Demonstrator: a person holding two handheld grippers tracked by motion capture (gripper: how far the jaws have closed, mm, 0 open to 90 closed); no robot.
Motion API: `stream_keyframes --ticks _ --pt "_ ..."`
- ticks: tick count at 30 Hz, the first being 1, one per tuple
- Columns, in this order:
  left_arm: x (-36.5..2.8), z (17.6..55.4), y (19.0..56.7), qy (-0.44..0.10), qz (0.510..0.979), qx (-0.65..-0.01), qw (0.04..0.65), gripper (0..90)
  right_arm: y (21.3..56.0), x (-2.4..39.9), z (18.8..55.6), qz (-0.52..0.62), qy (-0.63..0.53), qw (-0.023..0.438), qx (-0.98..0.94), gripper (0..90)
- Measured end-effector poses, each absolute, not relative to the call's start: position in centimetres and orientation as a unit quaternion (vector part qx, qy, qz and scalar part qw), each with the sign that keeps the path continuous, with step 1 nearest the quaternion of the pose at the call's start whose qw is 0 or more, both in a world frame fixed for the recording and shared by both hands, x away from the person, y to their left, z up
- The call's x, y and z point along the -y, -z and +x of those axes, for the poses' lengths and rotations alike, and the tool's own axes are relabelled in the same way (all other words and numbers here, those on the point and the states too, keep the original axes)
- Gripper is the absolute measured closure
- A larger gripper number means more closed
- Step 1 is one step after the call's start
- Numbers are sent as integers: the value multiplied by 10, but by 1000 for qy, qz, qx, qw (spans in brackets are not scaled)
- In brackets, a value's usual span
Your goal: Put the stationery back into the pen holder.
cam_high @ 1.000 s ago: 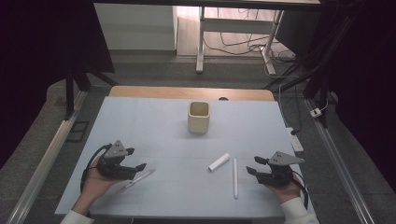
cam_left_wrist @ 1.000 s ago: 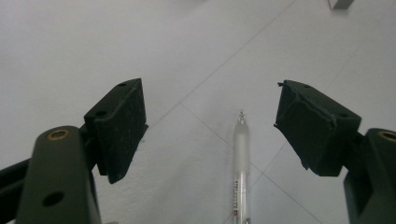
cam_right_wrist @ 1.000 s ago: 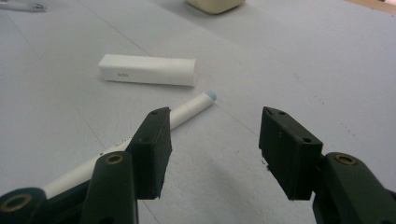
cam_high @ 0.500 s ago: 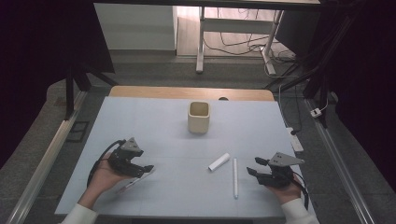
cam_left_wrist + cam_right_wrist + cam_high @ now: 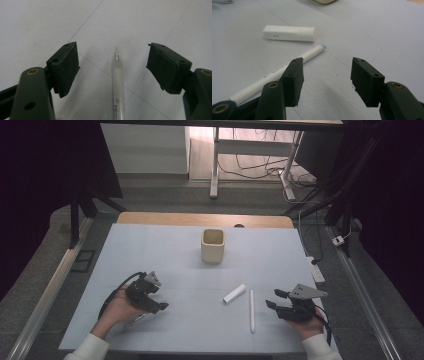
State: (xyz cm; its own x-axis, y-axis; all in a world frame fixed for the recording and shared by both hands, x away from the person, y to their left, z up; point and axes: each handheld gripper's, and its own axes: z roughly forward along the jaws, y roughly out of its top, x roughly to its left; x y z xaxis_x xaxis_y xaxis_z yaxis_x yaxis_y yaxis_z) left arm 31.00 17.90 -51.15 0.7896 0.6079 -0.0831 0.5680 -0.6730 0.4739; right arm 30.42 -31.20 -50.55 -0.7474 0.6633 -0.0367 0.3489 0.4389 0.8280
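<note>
My left gripper (image 5: 159, 307) is open at the table's near left, and its jaws straddle a clear-barrelled pen (image 5: 118, 82) (image 5: 136, 320) that lies flat on the mat, tip pointing away. My right gripper (image 5: 272, 299) is open at the near right, holding nothing. Just to its left lies a long white pen (image 5: 251, 310) (image 5: 287, 69) with a pale blue end. A short white rectangular stick (image 5: 234, 293) (image 5: 289, 33) lies beside that pen. A cream square cup (image 5: 213, 245) stands upright at the middle of the table, farther back.
The pale blue mat (image 5: 180, 255) covers the table (image 5: 200, 219), whose wooden far edge shows behind it. A metal rail (image 5: 45, 295) runs along the left side and another (image 5: 365, 295) along the right. A white cable plug (image 5: 317, 272) lies off the mat's right edge.
My left gripper has moved right and slightly forward over the clear pen. The right gripper has stayed in place.
</note>
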Motion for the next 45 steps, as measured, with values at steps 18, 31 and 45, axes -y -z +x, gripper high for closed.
stream_keyframes --ticks 18,31,45 --pt "-175 310 519 -33 925 -312 215 458 507 312 305 305 -434 176 -830 432" --pt "-167 302 515 -48 941 -276 187 791 508 311 305 303 -431 176 -832 431" --pt "-174 302 510 -42 933 -284 215 791 508 311 305 305 -434 178 -829 431"
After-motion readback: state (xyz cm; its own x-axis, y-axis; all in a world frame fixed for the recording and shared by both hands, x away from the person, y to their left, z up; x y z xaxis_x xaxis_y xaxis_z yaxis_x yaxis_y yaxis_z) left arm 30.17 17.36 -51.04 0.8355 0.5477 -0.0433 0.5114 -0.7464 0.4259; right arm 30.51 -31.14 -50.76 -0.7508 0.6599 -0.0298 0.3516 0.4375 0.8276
